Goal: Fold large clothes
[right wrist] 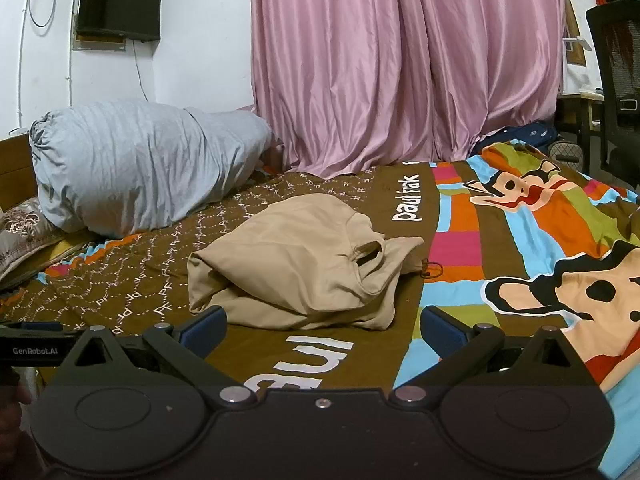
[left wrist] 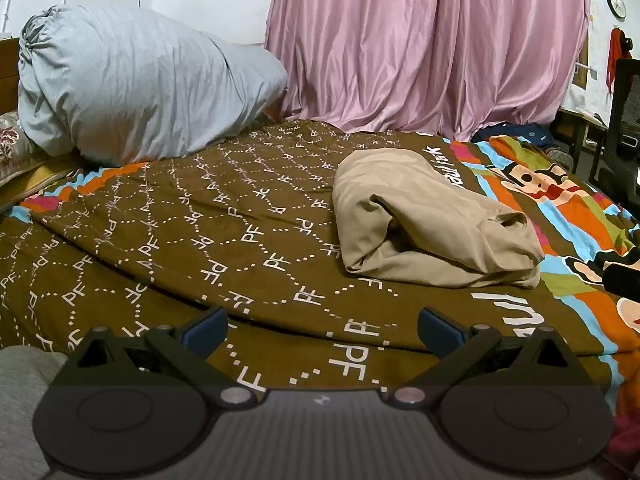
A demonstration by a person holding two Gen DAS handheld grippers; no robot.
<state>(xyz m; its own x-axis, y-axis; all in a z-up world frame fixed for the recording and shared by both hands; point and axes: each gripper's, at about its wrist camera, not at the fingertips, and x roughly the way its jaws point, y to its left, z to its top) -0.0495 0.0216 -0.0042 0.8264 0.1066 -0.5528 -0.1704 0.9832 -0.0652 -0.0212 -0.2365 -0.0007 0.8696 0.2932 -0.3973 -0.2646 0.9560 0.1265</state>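
A beige garment [left wrist: 424, 220] lies folded into a thick bundle on the brown patterned bedspread [left wrist: 200, 232]. In the right wrist view the same beige garment [right wrist: 296, 268] sits just beyond the fingers, slightly left of centre. My left gripper [left wrist: 322, 330] is open, low over the bedspread, well short and to the left of the bundle, holding nothing. My right gripper [right wrist: 322, 330] is open too, close in front of the bundle's near edge, with nothing between its blue-padded fingers [right wrist: 204, 328].
A large grey stuffed pillow [left wrist: 132, 84] stands at the bed's head, on the left. Pink curtains [left wrist: 432, 40] hang behind the bed. A black chair [right wrist: 616, 80] and a desk stand at the right. The other gripper [right wrist: 28, 350] shows at the left edge.
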